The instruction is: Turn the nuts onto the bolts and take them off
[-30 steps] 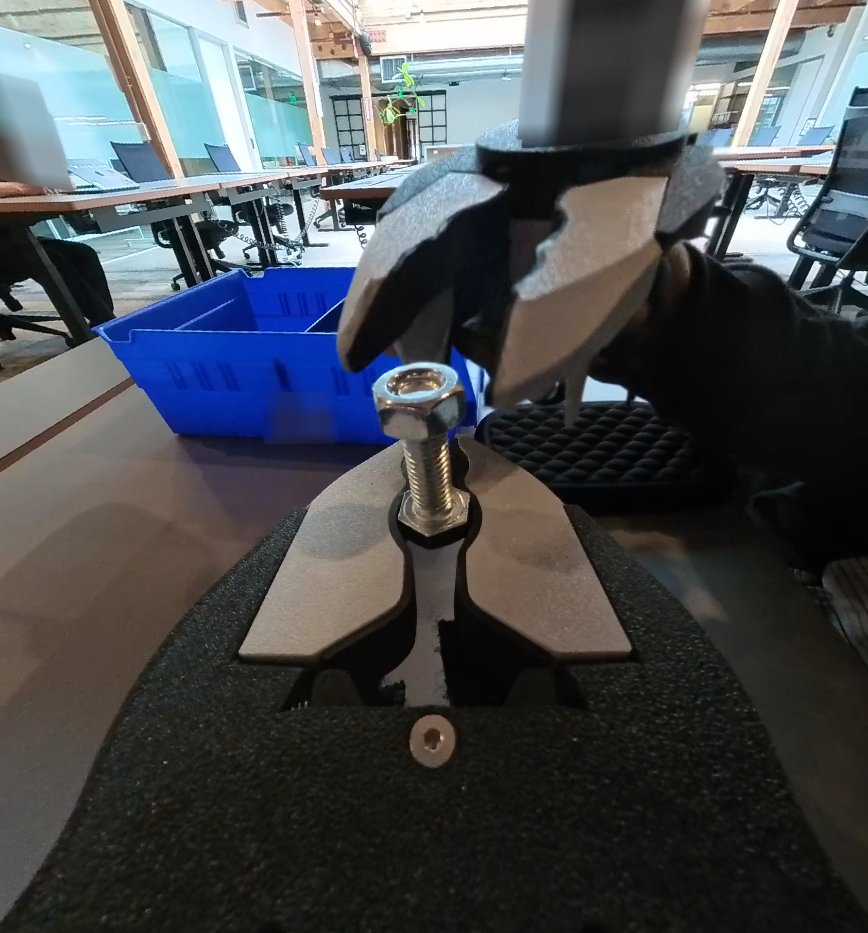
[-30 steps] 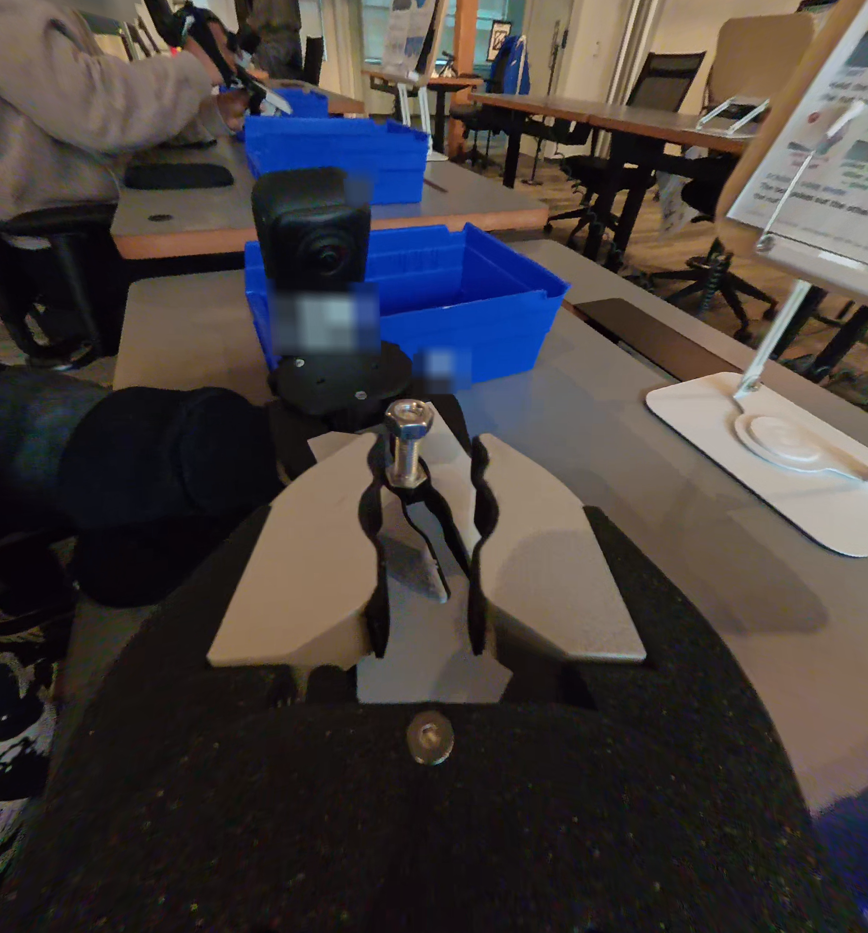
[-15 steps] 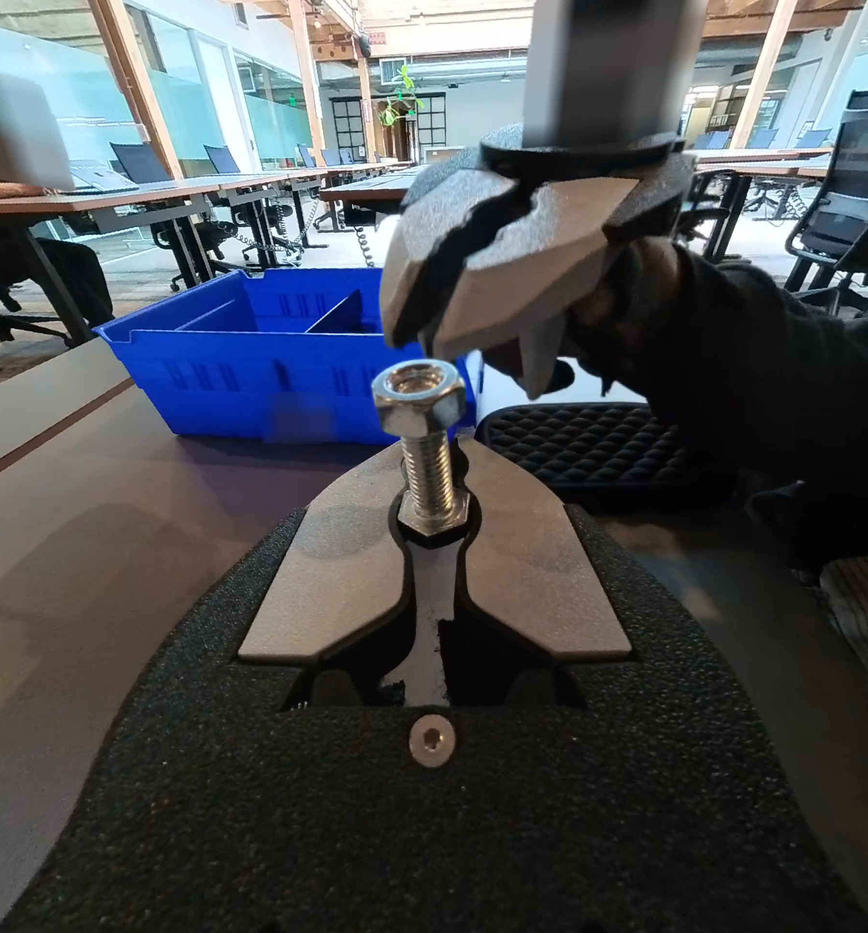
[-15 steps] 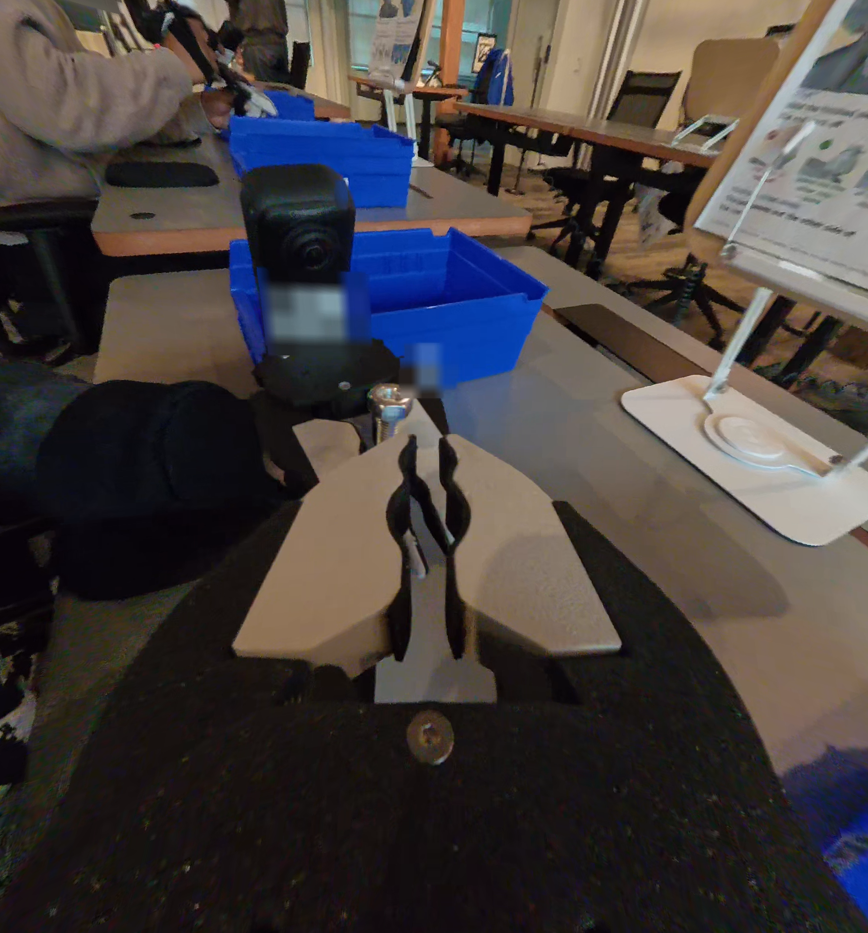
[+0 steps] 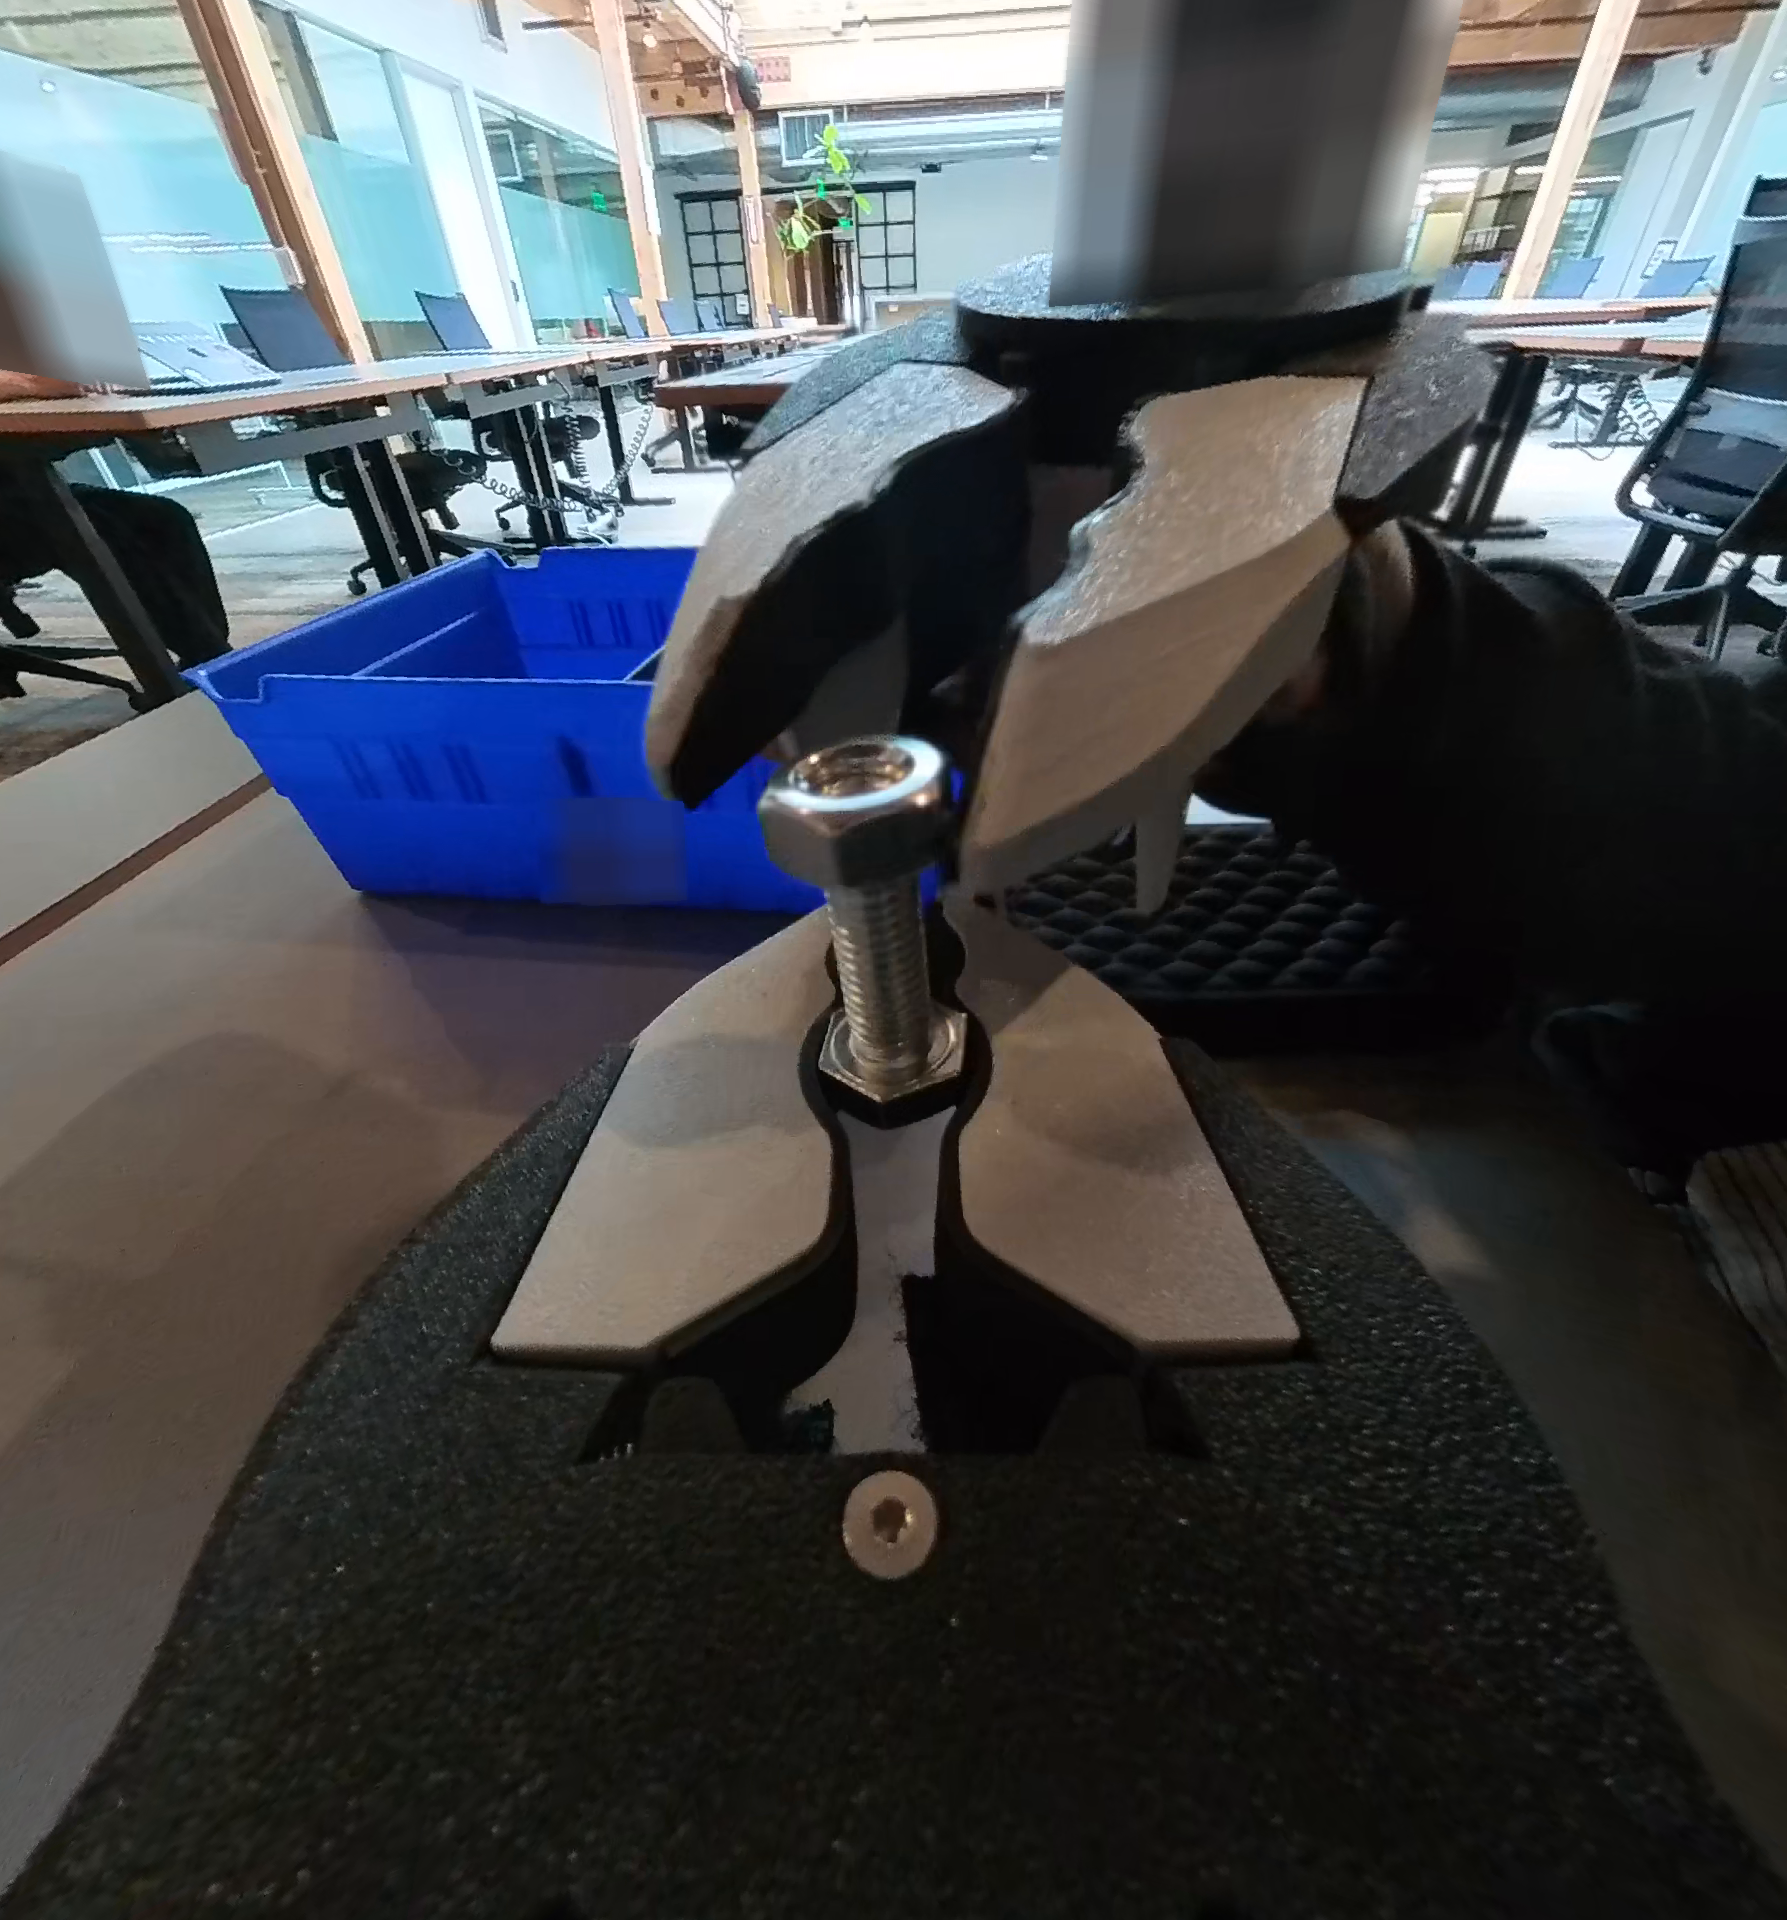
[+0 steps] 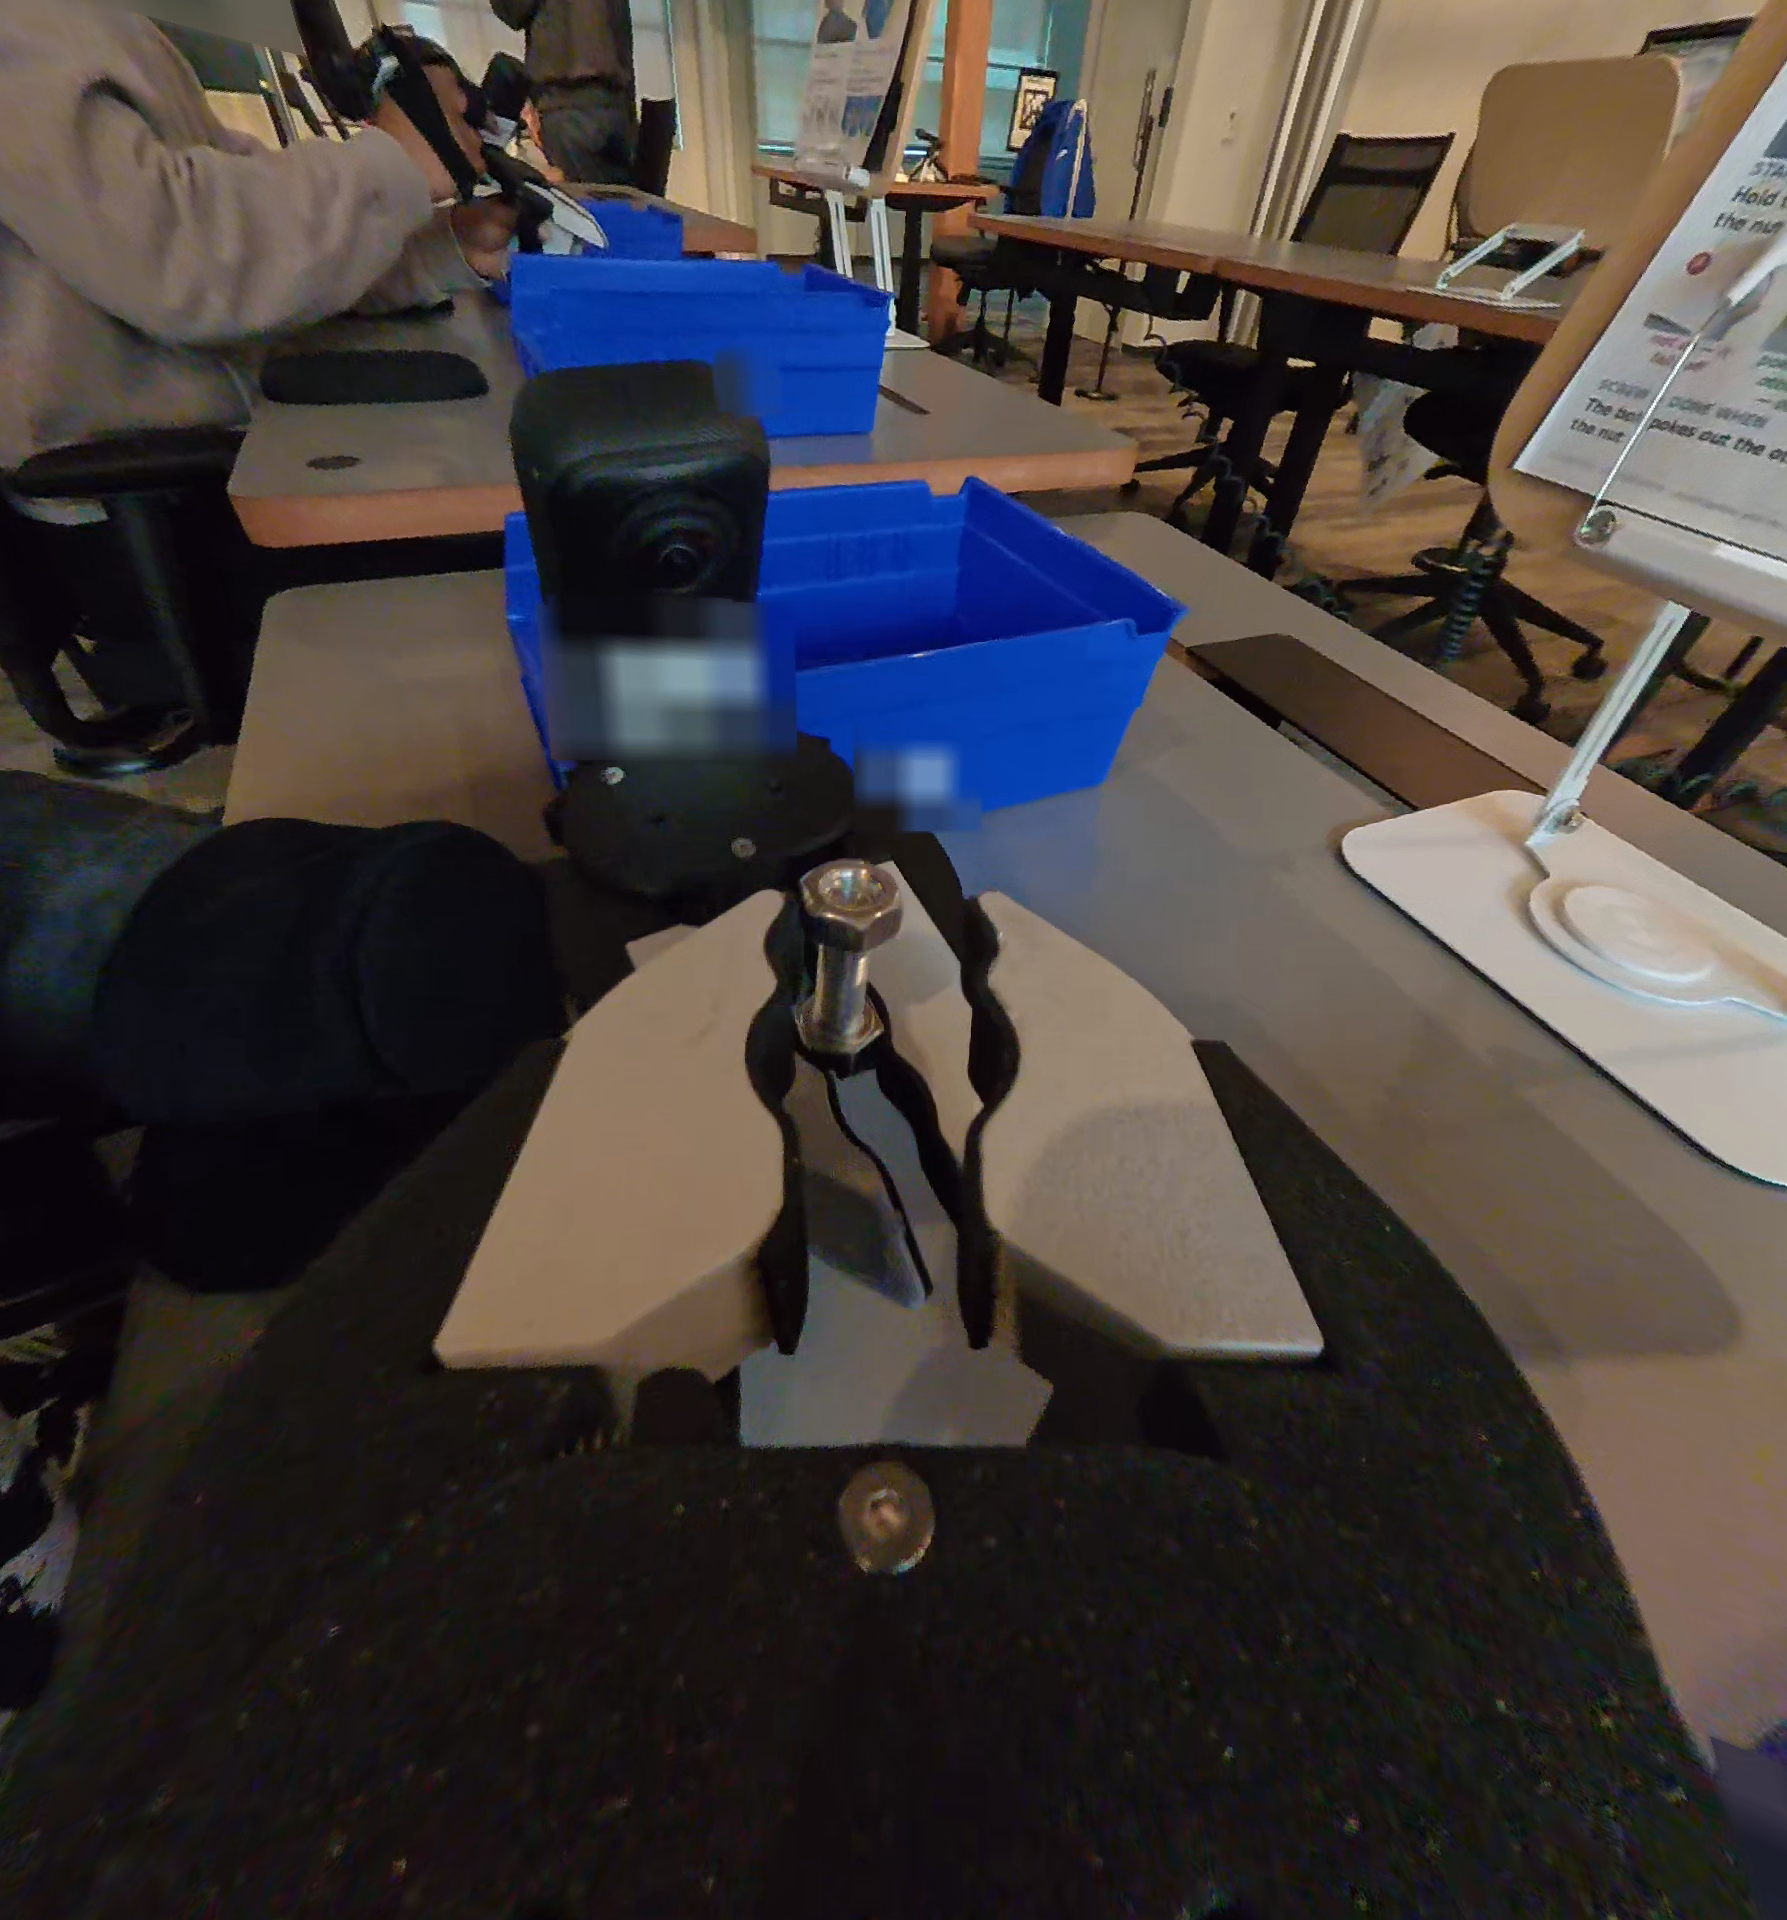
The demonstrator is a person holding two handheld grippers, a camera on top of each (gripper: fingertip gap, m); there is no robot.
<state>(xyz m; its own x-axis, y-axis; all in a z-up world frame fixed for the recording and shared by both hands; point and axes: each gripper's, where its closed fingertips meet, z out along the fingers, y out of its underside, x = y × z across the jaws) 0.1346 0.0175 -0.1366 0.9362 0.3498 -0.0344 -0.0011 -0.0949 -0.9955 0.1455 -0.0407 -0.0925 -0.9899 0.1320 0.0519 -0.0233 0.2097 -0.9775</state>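
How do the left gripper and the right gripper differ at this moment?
The left gripper is shut on the bolt head, holding it upright; the right gripper is open and holds nothing. The left one points level over the table; the right one points down, its fingers either side of the nut. Both have grey fingers and black bodies.

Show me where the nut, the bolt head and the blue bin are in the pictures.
nut [image 5: 858, 812]: left wrist view, on its front side face.
bolt head [image 5: 894, 1060]: left wrist view, on its top flange.
blue bin [image 6: 982, 696]: right wrist view, on its front wall.
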